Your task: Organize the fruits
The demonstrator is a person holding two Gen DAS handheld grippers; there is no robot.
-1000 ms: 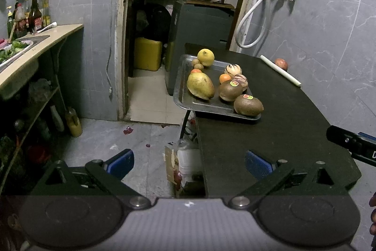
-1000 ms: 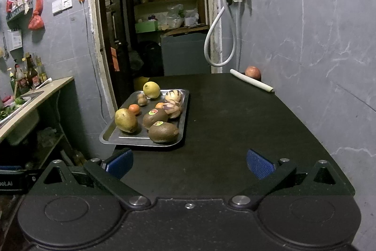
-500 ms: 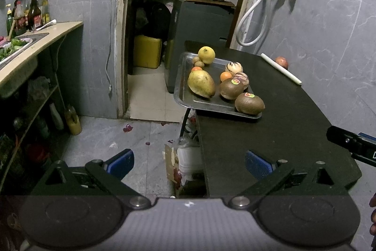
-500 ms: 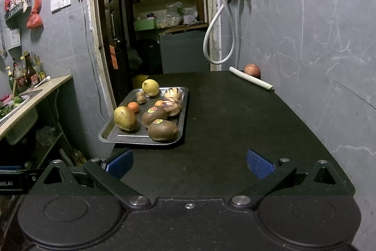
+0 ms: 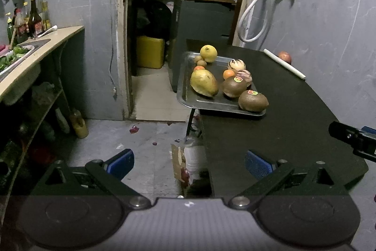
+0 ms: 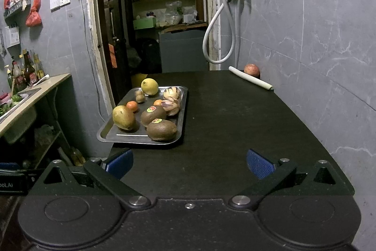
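Both tools are held back at the near edge of the dark tabletop (image 6: 235, 124), probably so that the person can see all the fruit before choosing one. The left tool (image 5: 189, 161) has its fingers spread wide and holds nothing; the right tool (image 6: 189, 160) is also wide open and empty. The metal tray (image 6: 110, 137) with the fruit lies far ahead and to the left of the right tool, well apart from it. One red fruit (image 6: 252, 69) lies alone at the far right, against the wall, just beside a white roll (image 6: 250, 81).
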